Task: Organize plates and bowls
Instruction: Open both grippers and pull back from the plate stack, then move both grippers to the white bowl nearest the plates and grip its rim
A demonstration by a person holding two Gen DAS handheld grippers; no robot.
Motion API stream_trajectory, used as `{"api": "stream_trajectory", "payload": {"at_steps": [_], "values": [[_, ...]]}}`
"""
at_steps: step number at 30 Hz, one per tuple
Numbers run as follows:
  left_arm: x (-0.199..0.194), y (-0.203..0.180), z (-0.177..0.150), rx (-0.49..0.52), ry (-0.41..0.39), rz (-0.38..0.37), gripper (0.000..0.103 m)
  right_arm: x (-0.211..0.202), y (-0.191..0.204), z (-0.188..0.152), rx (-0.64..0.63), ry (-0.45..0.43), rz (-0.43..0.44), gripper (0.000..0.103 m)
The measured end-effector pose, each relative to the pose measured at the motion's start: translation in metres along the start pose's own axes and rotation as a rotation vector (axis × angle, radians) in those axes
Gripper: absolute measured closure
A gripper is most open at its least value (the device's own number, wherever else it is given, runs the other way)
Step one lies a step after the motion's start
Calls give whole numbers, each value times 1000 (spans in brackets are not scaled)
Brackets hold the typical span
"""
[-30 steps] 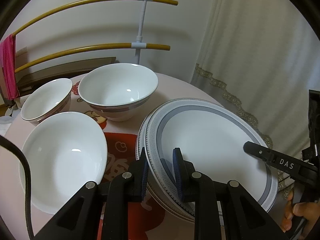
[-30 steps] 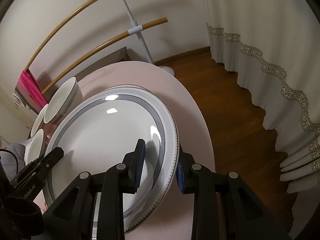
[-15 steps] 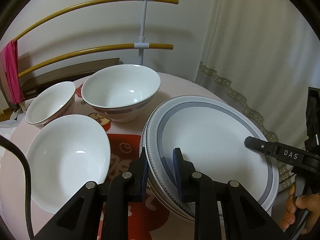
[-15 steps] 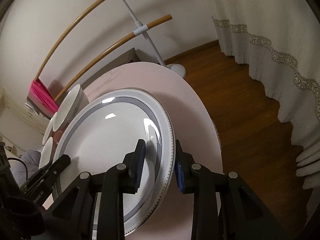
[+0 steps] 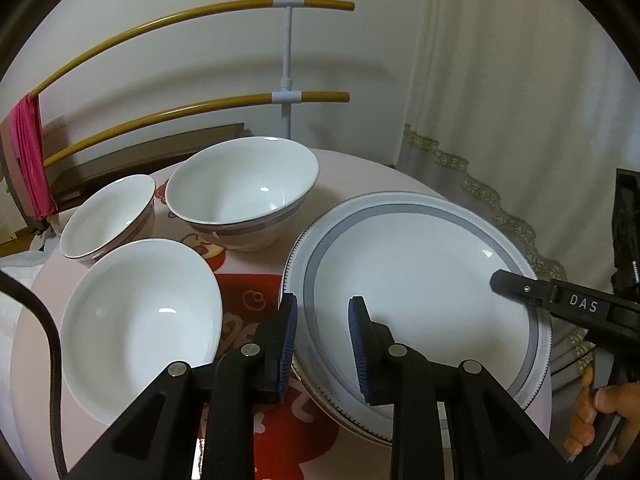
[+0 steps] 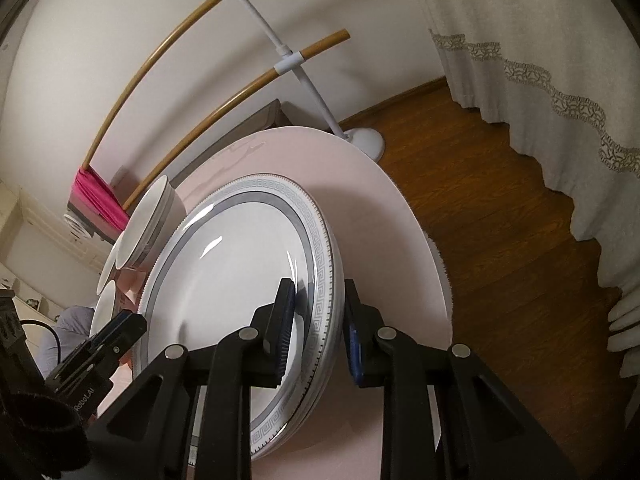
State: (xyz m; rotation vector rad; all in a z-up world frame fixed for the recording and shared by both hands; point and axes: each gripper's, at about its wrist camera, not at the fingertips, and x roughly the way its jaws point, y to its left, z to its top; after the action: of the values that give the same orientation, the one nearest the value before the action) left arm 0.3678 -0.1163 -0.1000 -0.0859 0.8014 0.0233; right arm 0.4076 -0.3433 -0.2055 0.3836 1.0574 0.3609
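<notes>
Both grippers straddle opposite rims of the top plate (image 5: 416,280): left gripper (image 5: 322,344) opening, pads clear of the rim; right gripper (image 6: 316,328) closing, not yet pinching.

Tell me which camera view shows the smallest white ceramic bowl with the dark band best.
The left wrist view: the smallest white ceramic bowl stands there with its whole rim, its inside and its banded wall visible. The right wrist view shows only a thin edge of it, behind the large plates.
</notes>
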Motion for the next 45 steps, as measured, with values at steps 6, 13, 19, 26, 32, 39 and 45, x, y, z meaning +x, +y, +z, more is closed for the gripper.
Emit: {"api": "stream_trajectory", "payload": {"at_steps": [6, 13, 19, 26, 32, 39, 45], "values": [[-6, 3, 0, -16, -7, 1, 62, -1, 1, 0, -1, 2, -20, 77], [-18, 9, -1, -33, -23, -21, 54, -10, 19, -10, -50, -3, -112, 67], [-41, 16, -4, -35, -66, -38, 37, -36, 45, -23, -109, -63, -199, 56], [-77, 31, -17, -21, -122, -44, 20, -66, 88, -44, -176, -127, -209, 37], [-119, 56, -30, -14, -207, -39, 6, -91, 120, -63, -200, -171, -190, 27], [-153, 106, -49, -64, -259, -32, 2, -110, 158, -81, -229, -205, -157, 25], [-163, 146, -65, -105, -266, -11, 2, -109, 194, -94, -277, -212, -130, 23]]}}
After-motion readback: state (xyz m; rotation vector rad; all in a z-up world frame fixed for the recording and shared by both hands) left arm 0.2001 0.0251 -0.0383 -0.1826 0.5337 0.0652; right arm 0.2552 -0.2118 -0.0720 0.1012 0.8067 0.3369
